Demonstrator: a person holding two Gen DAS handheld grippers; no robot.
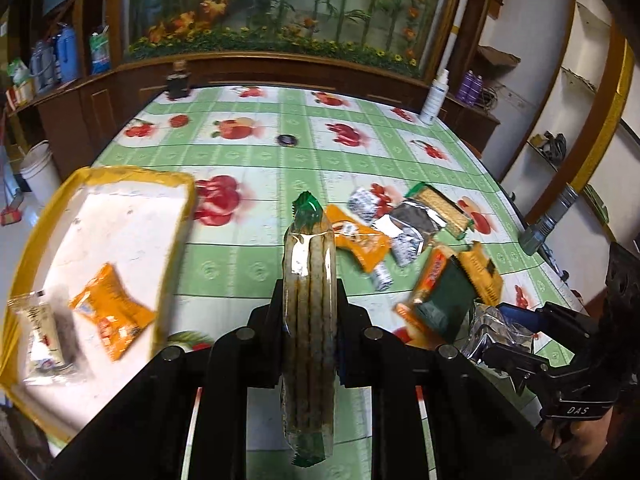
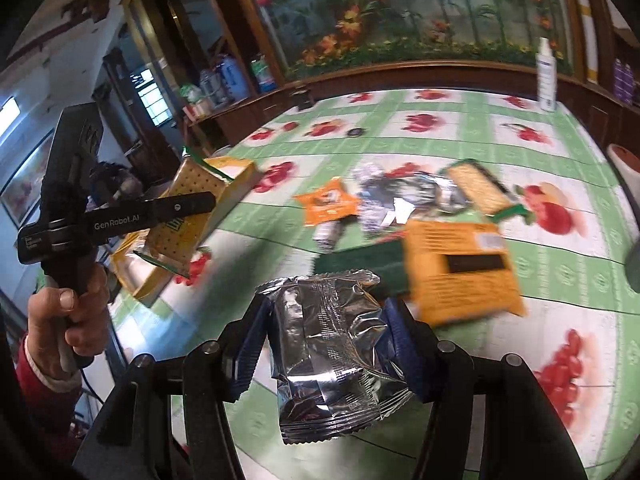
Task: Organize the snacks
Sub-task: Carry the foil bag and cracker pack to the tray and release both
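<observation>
Left claw [image 1: 308, 320]: pinched narrow on the cracker pack [image 1: 308, 304], held on edge and lifted clear of the worktop [image 1: 248, 264], lower centre of the left view.
Right claw [image 2: 324, 340]: half-spread around the silver packet [image 2: 332, 356], pads pressing both crumpled sides, lower centre of the right view.
Reason for hold: thin pack gripped across its flat faces, puffy packet across its width; judged ready for carrying.
Tray [image 1: 40, 216]: yellow-rimmed, left of frame, already holding an orange packet [image 1: 112, 312] and a pale wrapper [image 1: 44, 340].
Remaining snacks [image 1: 404, 224]: loose heap, centre right, some overlapping.
Open room: bare cloth between heap and tray; white middle of the tray free.
Edges: tray rim raised, likely needing a lift over; worktop edge near at right.
</observation>
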